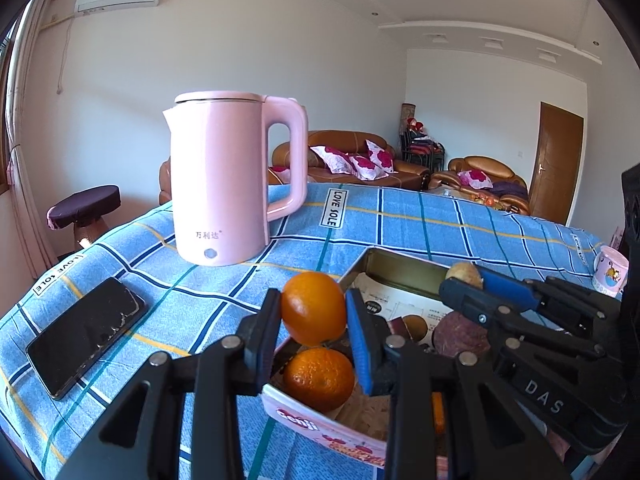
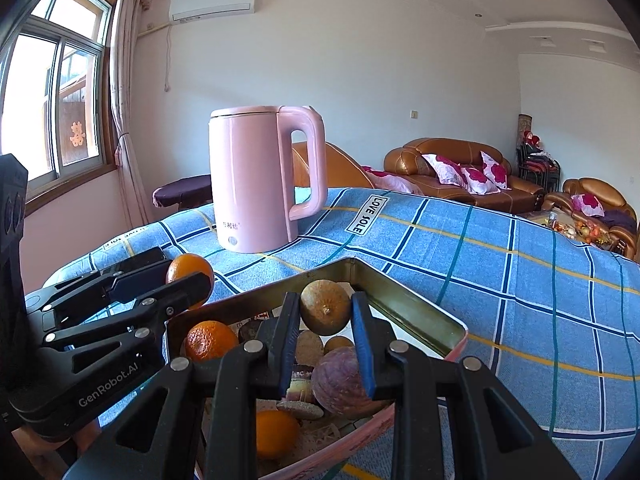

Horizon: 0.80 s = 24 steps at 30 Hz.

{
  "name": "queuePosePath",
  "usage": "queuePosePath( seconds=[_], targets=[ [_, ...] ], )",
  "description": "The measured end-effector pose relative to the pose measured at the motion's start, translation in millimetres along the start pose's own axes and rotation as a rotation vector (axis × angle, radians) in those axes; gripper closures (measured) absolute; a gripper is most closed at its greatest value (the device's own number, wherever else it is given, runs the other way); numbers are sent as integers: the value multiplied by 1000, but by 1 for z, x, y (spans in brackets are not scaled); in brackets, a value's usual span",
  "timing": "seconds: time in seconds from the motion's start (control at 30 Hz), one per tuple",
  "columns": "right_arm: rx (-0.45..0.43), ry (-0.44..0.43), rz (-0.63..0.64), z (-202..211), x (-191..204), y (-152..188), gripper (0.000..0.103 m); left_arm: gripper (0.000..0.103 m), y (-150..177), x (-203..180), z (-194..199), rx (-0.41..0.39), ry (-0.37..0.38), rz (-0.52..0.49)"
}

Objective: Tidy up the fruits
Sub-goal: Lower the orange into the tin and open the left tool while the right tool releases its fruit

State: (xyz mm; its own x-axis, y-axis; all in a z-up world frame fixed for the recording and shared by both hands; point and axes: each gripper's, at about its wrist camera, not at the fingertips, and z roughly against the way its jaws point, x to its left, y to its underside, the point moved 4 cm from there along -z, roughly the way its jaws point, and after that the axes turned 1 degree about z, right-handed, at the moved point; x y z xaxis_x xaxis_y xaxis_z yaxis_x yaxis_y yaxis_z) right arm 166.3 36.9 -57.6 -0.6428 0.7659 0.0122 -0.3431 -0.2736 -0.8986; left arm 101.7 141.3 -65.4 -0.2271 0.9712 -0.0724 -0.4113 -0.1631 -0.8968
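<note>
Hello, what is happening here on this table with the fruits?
A person is sorting fruit with two hand-held tongs over an open tin box on a blue checked tablecloth. The left tongs are closed on an orange, held above the box's near corner. The right tongs are closed on a brownish round fruit above the box. Another orange and a purple fruit already lie inside. A pink kettle and a phone stand aside.

Daylight from the window [image 2: 60, 92] on my left fills both sharp views; fisheye edges bend and darken.
</note>
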Motion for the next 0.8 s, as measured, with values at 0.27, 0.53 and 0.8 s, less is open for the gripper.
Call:
queuePosePath(
  seconds=[0.27,0.53,0.8],
  targets=[
    [29,9,6,-8,1,2,75,68,0,-3,-5,19,7,-11],
    [80,16,-10,-19,-3,5,75,66,0,-4,-7,25,10,-22],
    [77,28,-13,-18,-2,5,55,54,0,-7,-2,-5,-6,-28]
  ],
)
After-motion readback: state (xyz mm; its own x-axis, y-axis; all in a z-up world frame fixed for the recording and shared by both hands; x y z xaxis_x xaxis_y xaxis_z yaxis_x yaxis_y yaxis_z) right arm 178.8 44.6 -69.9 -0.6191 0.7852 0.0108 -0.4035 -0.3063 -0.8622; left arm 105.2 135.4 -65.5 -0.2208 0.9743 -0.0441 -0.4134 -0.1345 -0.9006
